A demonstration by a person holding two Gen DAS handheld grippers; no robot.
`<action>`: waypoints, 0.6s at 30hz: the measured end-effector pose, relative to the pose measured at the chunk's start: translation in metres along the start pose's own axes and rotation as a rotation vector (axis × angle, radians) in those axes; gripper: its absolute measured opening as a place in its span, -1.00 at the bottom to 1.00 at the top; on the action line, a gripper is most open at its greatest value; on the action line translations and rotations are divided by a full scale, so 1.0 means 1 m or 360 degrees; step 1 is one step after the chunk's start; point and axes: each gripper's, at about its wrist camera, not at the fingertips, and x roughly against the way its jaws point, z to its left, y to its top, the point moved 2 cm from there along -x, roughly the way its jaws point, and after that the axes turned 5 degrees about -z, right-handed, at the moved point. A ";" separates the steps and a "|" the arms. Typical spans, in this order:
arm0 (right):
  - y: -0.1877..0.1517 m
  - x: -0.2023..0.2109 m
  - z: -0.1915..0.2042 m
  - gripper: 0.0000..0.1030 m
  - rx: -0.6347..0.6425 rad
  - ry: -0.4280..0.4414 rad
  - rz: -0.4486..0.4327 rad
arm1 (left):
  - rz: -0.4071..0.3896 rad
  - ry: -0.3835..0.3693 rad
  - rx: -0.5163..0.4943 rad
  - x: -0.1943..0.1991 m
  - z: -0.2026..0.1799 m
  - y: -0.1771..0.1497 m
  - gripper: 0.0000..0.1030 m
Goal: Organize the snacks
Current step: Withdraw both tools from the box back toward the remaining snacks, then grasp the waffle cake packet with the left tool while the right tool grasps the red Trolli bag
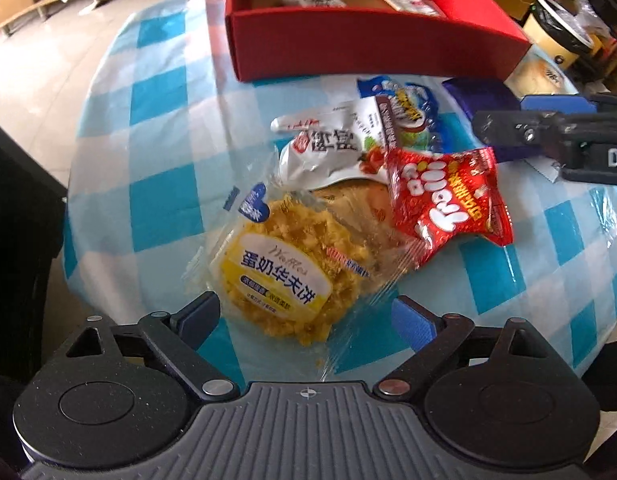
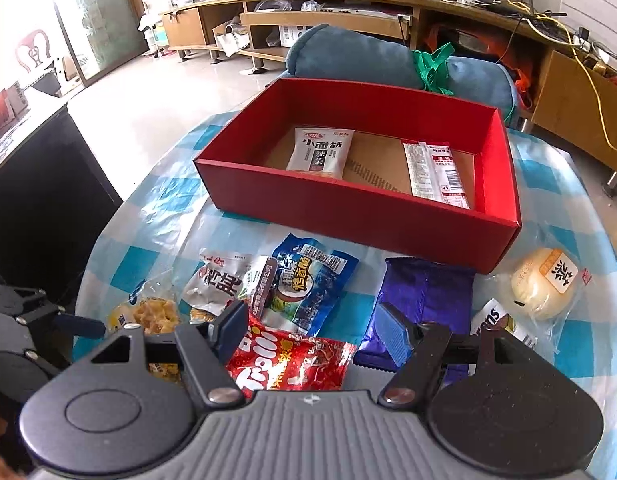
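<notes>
A clear-wrapped yellow waffle packet (image 1: 284, 268) lies on the checked tablecloth (image 1: 156, 128), between the fingers of my left gripper (image 1: 304, 316), which is open and does not press it. Beyond it lie a white pouch (image 1: 328, 148), a blue packet (image 1: 412, 116), a purple packet (image 1: 480, 92) and a red Trolli packet (image 1: 440, 200). My right gripper (image 2: 312, 330) hovers open over the Trolli packet (image 2: 292, 360), beside the purple packet (image 2: 424, 292). The red box (image 2: 348, 208) behind holds a white noodle packet (image 2: 320, 152) and a long sachet (image 2: 434, 172).
A wrapped round bun (image 2: 544, 284) and a white packet (image 2: 496, 320) lie at the right of the table. A yellow cup (image 1: 556, 40) stands beside the box. A rolled blue blanket (image 2: 388, 56) sits behind it. A dark cabinet (image 2: 40, 184) flanks the table's left edge.
</notes>
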 end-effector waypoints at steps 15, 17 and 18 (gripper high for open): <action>-0.012 -0.006 -0.007 0.27 -0.0057 -0.0002 0.0074 | 0.0107 -0.0003 -0.0716 -0.036 -0.032 0.006 1.00; -0.013 -0.009 -0.007 0.27 -0.0053 -0.0012 0.0095 | 0.0104 0.0041 -0.0740 -0.043 -0.035 0.001 1.00; -0.014 -0.011 -0.007 0.27 -0.0052 -0.0017 0.0106 | 0.0097 0.0038 -0.0727 -0.042 -0.034 0.001 1.00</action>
